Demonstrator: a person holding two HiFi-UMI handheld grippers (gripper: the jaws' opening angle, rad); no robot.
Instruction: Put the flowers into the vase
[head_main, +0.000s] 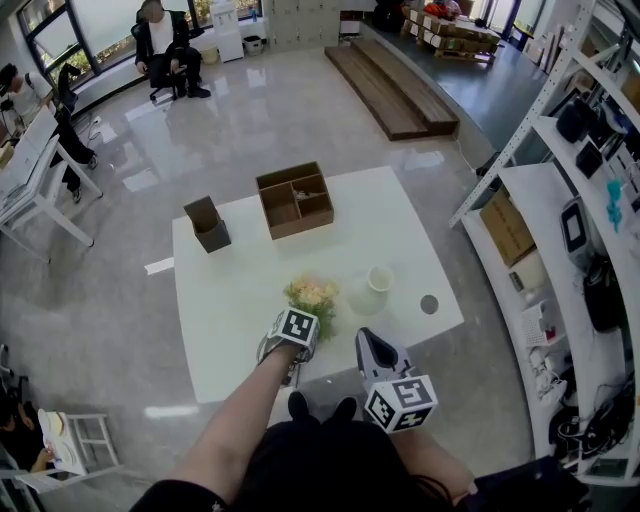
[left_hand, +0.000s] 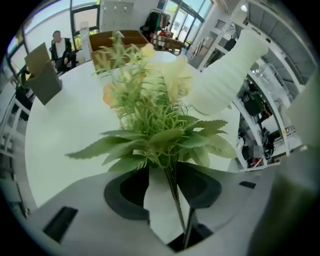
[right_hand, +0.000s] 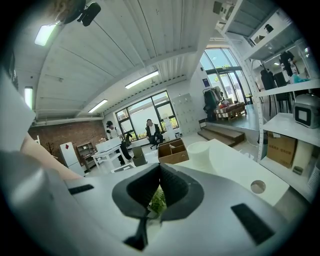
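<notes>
Spreading green leaves, pale-bloomed flowers (left_hand: 150, 107) lie inside the open left hand-held gripper (left_hand: 163, 192).

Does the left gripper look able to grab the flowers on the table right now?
Probably yes: the stems of the flowers lie between the open jaws of the left gripper, nothing else fills the gap, and the vase stands aside.

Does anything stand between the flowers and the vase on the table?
Nothing visible does. The flowers lie on the white table close beside the vase, and the cardboard box and brown holder sit well behind both.
</notes>
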